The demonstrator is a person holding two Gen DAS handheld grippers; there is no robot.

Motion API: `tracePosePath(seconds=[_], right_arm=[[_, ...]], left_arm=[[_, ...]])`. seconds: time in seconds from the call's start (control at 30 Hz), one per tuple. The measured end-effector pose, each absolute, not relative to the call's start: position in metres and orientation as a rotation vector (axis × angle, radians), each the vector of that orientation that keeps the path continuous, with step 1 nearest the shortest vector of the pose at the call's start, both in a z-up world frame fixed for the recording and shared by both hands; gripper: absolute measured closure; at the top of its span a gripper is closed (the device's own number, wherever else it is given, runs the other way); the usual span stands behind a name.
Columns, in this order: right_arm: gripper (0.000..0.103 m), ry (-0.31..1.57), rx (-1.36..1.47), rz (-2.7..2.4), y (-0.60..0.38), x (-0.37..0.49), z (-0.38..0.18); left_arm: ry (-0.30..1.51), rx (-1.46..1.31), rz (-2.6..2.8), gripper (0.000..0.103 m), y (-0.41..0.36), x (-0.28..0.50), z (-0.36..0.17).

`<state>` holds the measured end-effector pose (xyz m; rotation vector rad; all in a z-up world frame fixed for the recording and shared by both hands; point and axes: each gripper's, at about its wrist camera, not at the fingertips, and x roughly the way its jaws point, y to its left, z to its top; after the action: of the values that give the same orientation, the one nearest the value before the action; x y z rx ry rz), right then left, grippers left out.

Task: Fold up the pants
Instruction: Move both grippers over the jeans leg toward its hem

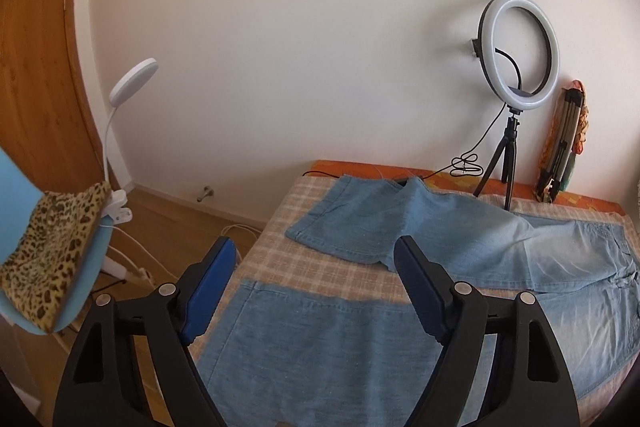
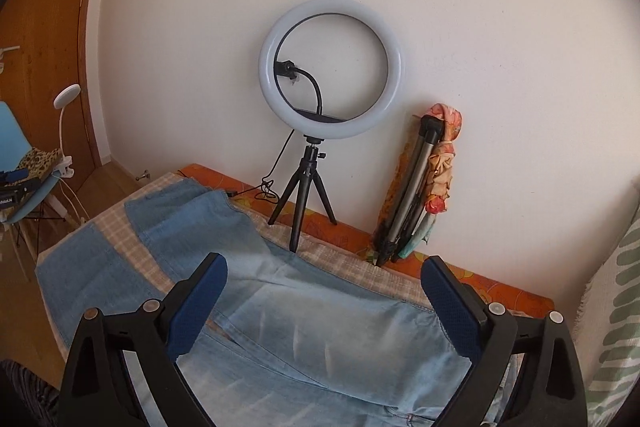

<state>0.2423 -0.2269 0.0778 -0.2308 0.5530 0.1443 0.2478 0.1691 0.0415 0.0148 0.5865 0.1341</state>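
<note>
Light blue jeans (image 1: 340, 347) lie spread flat on a checked beige cloth (image 1: 312, 279) over the bed, with both legs reaching toward the bed's left edge. One leg (image 1: 360, 223) lies further back, with a strip of cloth showing between it and the nearer one. My left gripper (image 1: 316, 247) hovers above the leg ends, open, with nothing between its blue pads. In the right wrist view the jeans (image 2: 320, 327) show their paler upper part. My right gripper (image 2: 326, 263) hangs open above it and holds nothing.
A ring light on a small tripod (image 2: 330, 67) stands at the bed's far edge by the wall, its cable (image 1: 464, 163) coiled beside it. A folded tripod with a scarf (image 2: 420, 187) leans on the wall. A blue chair with a leopard cushion (image 1: 52, 247) and a clip lamp (image 1: 132, 79) stand left of the bed.
</note>
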Motion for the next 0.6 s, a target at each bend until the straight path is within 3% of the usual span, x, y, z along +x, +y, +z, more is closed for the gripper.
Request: tracePosePath(seconds=[0.13,0.33,0.47,0.6], right_arm=[[0.017,0.635,-0.206,0.236,-0.221,0.305,0.047],[0.039,0.78,-0.268,0.273,-0.214,0.394,-0.028],[0.041,0.876,-0.254,0.305,-0.221,0.44,-0.08],[0.041,0.93,-0.272,0.351,-0.218,0.471,-0.118]], left_arm=[[0.622,0.02,0.145,0.025,0.173,0.293,0.029],[0.719,0.043,0.097,0.033,0.159,0.357,-0.007],[0.767,0.085,0.06,0.036,0.14,0.393,-0.035],[0.837,0.052,-0.001,0.048,0.128,0.428,-0.065]])
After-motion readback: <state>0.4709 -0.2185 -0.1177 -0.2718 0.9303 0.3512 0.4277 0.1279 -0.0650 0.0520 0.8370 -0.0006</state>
